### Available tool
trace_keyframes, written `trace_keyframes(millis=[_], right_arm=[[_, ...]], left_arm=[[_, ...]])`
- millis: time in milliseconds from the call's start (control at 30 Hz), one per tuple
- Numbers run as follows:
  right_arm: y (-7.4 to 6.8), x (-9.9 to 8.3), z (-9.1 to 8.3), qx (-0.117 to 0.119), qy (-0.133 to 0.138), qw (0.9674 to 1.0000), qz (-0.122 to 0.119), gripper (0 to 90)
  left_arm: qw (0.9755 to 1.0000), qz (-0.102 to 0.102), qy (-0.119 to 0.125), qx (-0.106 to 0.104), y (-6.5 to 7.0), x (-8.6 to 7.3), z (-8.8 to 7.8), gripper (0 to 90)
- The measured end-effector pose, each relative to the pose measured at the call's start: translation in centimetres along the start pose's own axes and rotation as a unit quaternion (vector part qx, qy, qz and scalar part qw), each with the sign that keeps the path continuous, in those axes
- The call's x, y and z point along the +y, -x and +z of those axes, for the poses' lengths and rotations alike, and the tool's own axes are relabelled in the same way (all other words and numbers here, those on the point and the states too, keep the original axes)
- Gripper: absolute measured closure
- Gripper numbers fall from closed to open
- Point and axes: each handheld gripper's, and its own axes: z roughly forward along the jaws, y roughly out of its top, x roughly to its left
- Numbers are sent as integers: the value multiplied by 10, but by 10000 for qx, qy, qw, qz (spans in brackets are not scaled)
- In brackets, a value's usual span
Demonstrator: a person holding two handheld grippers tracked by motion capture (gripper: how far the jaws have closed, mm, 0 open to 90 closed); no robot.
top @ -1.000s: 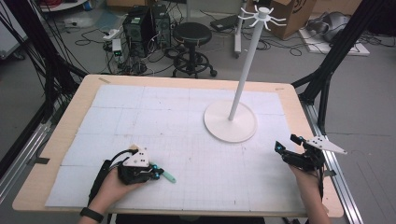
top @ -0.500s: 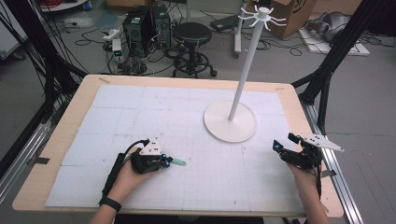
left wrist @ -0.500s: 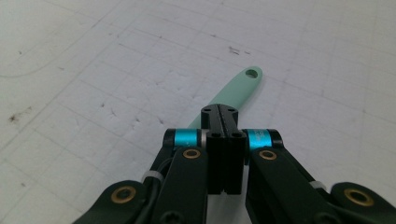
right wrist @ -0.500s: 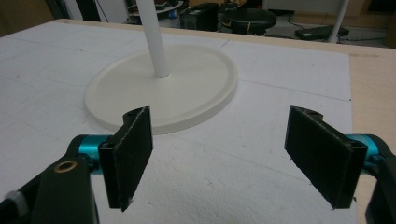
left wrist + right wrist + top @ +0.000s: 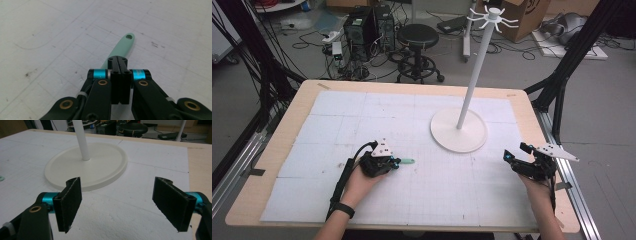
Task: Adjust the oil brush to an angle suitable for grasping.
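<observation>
the left gripper [image 5: 398, 162] sits low over the white mat [image 5: 362, 115], toward the near edge of the table [image 5: 287, 125] and left of its middle. its jaws are pressed together around the near end of a mint-green handle [image 5: 121, 48]. in the left gripper view the handle runs away from the jaws and ends in a rounded tip with a small hole. the clamped end is hidden behind the black jaws, so what kind of tool it is cannot be told. it seems to lie flat on the mat, though whether it is lifted slightly is hard to judge. in the high view just a short green stub pokes out past the gripper toward the table's middle, and the person's left hand [image 5: 357, 182] covers the rest.

the right gripper [image 5: 513, 157] is near the right edge of the table, held by the right hand [image 5: 537, 187], with its jaws spread wide and nothing between them. in the right gripper view a sliver of green is cut off at the left border.

a white stand [image 5: 459, 131] rests on the mat toward the far right, its round base just ahead of the right gripper. its pole rises to a ring of small hooks. that top is cut off in the right gripper view.
</observation>
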Motion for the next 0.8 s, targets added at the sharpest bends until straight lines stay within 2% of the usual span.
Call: trace_keyframes(millis=[33,200,267,400,533,667,700,733,767,800], right_arm=[[0,0,0,2,19,10000,-51,224],[0,0,0,8,24,10000,-46,224],[0,0,0,14,7,10000,-49,224],[0,0,0,21,2,10000,-37,224],[0,0,0,19,-4,10000,-53,224],[-1,0,0,46,-35,10000,-21,223],[-1,0,0,70,-34,10000,-24,223],[-1,0,0,70,-34,10000,-24,223],[-1,-1,1,88,-21,9999,-47,223],[-1,-1,1,88,-21,9999,-47,223]], left_arm=[[9999,-93,26,39,-2,1,1,900],[9993,-259,29,282,-7,4,6,900],[9983,-359,-24,451,-10,7,9,899],[9978,-406,-40,524,-14,9,12,900],[9969,-558,56,548,-18,8,13,900],[9966,-573,62,593,-17,8,11,897],[9965,-580,112,584,-18,8,10,854],[9961,-655,142,568,-18,9,9,854],[9958,-688,192,567,-18,9,7,802],[9958,-690,284,536,-18,10,4,802]])
